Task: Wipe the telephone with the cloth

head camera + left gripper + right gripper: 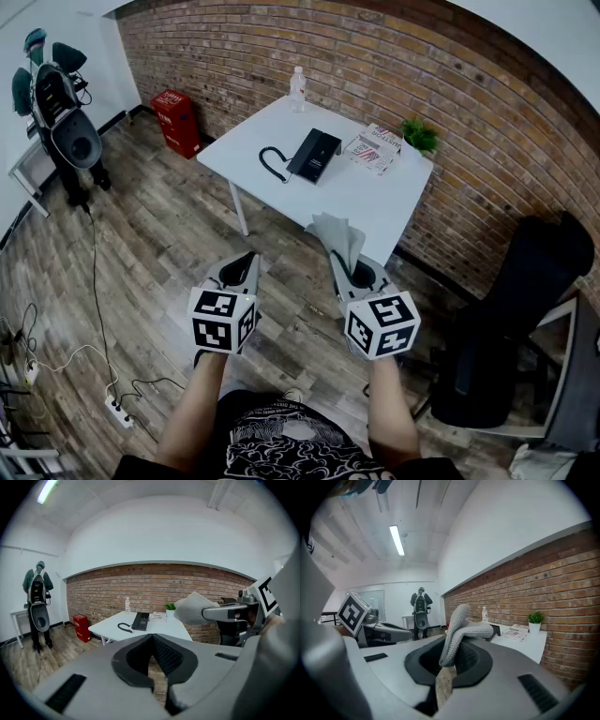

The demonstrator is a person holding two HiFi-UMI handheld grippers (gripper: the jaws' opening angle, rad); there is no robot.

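A black telephone with a coiled cord lies on the white table ahead; the left gripper view shows this telephone too. My right gripper is shut on a grey cloth, held in the air short of the table's near edge. In the right gripper view the cloth stands up from between the jaws, with a paper tag hanging below. My left gripper hangs over the floor left of it, jaws together with nothing in them. From the left gripper view the cloth appears at the right.
On the table stand a clear bottle, a magazine and a small potted plant. A red box sits by the brick wall. A black chair is at the right. A stand with gear is at the left. Cables cross the wood floor.
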